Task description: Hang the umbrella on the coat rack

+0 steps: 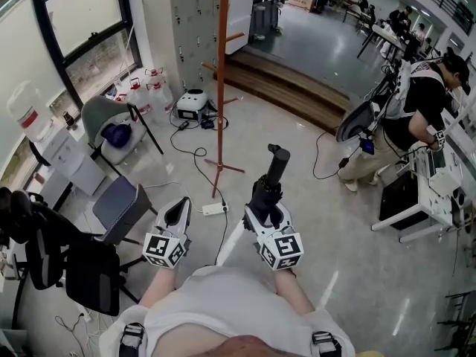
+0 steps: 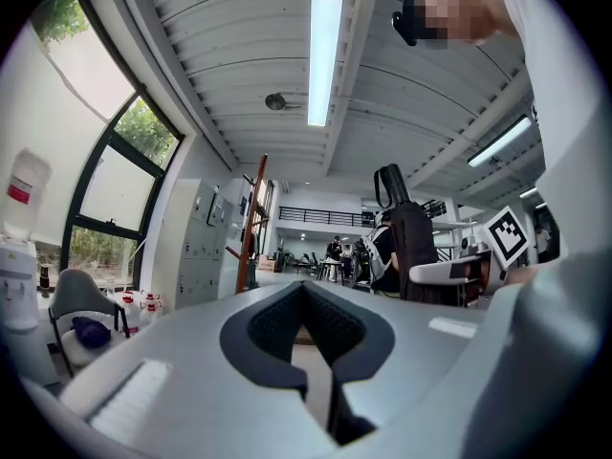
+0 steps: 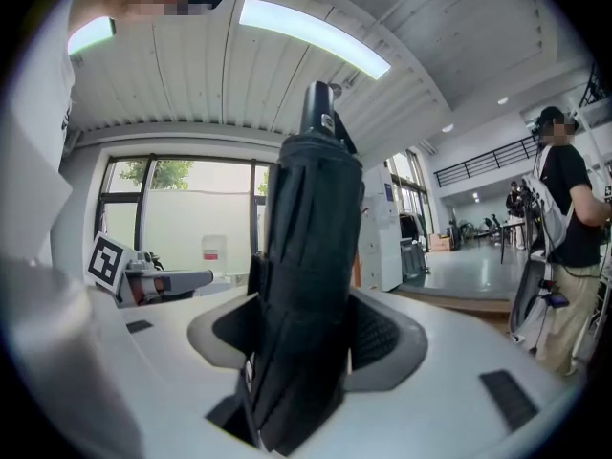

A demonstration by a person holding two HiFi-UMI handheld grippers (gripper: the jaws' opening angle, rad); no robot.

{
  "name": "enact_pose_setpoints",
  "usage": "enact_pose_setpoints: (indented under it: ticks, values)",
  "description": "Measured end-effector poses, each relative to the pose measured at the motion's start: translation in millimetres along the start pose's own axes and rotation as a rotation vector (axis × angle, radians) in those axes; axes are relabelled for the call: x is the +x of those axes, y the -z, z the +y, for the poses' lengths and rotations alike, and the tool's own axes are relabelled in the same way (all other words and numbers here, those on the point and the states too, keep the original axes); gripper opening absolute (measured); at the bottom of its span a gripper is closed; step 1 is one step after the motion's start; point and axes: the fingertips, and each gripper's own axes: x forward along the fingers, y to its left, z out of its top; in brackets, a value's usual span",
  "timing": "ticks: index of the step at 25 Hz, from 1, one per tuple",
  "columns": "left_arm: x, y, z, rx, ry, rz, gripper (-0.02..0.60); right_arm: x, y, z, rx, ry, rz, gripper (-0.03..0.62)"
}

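Gripping a folded black fabric umbrella (image 3: 308, 256) around its bundled canopy, the right hand-held gripper (image 1: 262, 208) holds it tilted, stubby black handle uppermost and pointing away from the person. The left hand-held gripper (image 1: 178, 210) sits just beside it, jaws clenched together on nothing. Ahead of both and well apart, the tall reddish-brown wooden coat rack (image 1: 222, 80) stands on a glossy grey floor (image 1: 297, 132), with black cables and a white power strip (image 1: 214, 209) lying near its feet. Left of the left hand-held gripper are dark office chairs (image 1: 82, 262), clear water jugs (image 1: 152, 88) and large windows (image 1: 82, 21). Far right of the right one, a person (image 1: 416, 110) leans at a white bench (image 1: 428, 190).
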Motion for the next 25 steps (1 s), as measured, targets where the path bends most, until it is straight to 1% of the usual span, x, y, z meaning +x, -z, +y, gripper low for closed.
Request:
enact_pose_setpoints:
  ticks: [8, 16, 21, 25]
  values:
    - [6.3, 0.5, -15.1, -0.002, -0.025, 0.004, 0.009, -3.2, 1.1, -14.8, 0.012, -0.042, 0.005, 0.249]
    - [34.9, 3.3, -0.3, -0.005, -0.018, -0.002, 0.009, 23.2, -0.1, -31.8, 0.011, -0.054, -0.003, 0.249]
    - [69.7, 11.7, 27.4, -0.016, 0.004, 0.000, 0.009, 60.6, 3.1, -46.6, 0.004, -0.046, 0.004, 0.249]
    - [111.7, 14.7, 65.3, -0.020, 0.032, 0.004, 0.009, 109.2, 3.4, -63.6, -0.002, -0.029, 0.010, 0.249]
